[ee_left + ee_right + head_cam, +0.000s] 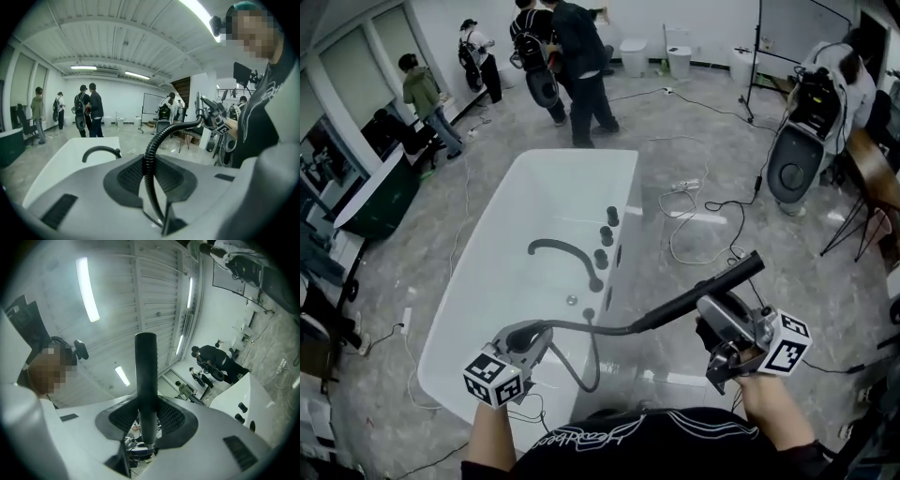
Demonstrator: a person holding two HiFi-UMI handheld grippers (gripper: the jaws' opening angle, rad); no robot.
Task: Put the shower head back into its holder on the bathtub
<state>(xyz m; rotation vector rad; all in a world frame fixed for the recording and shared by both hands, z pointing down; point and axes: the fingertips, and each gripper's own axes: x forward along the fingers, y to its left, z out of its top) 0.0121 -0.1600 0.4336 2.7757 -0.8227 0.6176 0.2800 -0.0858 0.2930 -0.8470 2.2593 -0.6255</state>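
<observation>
Starting with the head view, a white bathtub (623, 183) is seen on a grey floor (694, 131), with a black faucet (567, 249) and black knobs (606, 234) along its right rim. The black shower head (727, 278) is held in the air to the right of the tub's near end, apart from the rim, its far end tilted up and to the right. It is gripped by the right gripper (719, 317), while its black hose (591, 327) is clamped by the left gripper (536, 336) over the tub's near end. Several people (581, 66) are seen standing beyond the tub.

In the left gripper view, the ribbed hose is shown pinched between the closed jaws, curving upward toward the right gripper.

In the right gripper view, the shower head's handle is shown clasped between the jaws and pointed toward the ceiling (154, 296).
</observation>
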